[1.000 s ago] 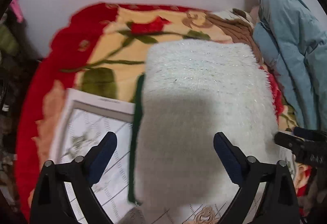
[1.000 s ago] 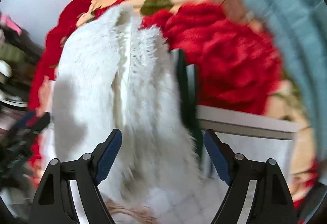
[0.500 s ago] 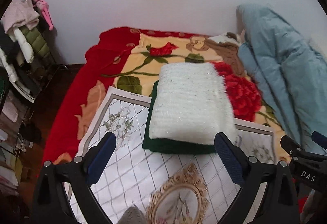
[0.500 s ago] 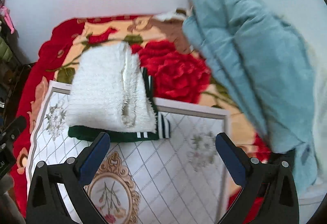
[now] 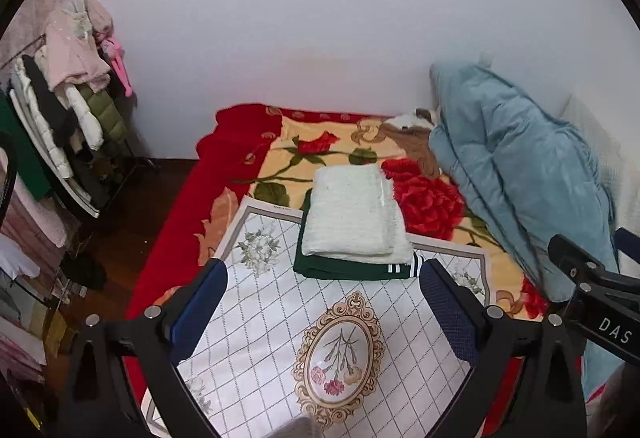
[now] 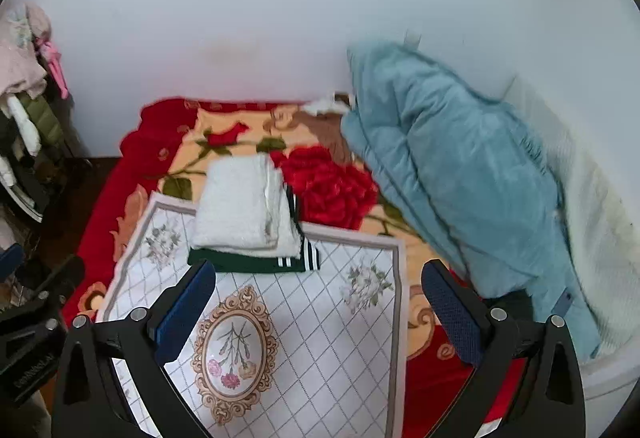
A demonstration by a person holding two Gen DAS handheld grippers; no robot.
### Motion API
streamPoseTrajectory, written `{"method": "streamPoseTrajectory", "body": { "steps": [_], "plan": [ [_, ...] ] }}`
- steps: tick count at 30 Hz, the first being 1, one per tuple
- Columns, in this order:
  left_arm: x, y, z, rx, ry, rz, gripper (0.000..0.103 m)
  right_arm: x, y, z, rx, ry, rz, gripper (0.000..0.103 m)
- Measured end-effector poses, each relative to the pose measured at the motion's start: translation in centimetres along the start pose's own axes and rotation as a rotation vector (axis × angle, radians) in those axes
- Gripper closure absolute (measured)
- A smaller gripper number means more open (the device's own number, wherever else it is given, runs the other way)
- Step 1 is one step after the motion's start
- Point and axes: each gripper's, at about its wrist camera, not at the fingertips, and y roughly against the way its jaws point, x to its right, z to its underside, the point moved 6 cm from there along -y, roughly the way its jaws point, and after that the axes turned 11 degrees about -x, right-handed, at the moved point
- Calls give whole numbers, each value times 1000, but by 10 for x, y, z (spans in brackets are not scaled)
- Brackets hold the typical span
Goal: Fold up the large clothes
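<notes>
Only readable writing I can spot: "DAS" in white letters on the black body of the right gripper (image 5: 592,302) where it pokes in at the right edge of the left wrist view. There's some lettering on the left gripper's body at the lower left of the right wrist view too, but it's too blurry to read. Tiny print on the top border of the white mat (image 5: 276,322), can't make it out.

Both tools are wide open with nothing between the pads. The left gripper (image 5: 322,314) hangs over the mat's oval flower medallion, and the right gripper (image 6: 320,314) sits over the mat's gridded middle in its own view.

The folded white fluffy garment (image 5: 352,214) is lying on top of a folded dark green garment (image 5: 344,268) with white stripes at its right end. The stack sits centre frame, straddling the mat's far edge, half on the mat and half on the red rose blanket (image 5: 424,198).

Room-wise: the near half of the mat is bare. Right side is crowded by a big blue quilt (image 5: 516,174) piled against the wall. The bed's left edge drops to a dark floor, with a loaded clothes rack (image 5: 68,110) at upper left.
</notes>
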Motion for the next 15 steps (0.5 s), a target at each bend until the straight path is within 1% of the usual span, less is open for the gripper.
{"method": "streamPoseTrajectory", "body": {
  "steps": [2, 7, 10, 15],
  "plan": [
    [0, 17, 5, 10, 6, 1, 5, 5, 30, 8, 18, -5, -8, 0],
    [-2, 55, 12, 50, 13, -12, 5, 14, 84, 22, 65, -9, -14, 0],
    [-2, 72, 14, 66, 25, -16, 5, 16, 111, 27, 91, -3, -15, 0],
    [-4, 92, 20, 70, 40, -22, 5, 20, 138, 33, 109, 7, -29, 0]
  ]
}}
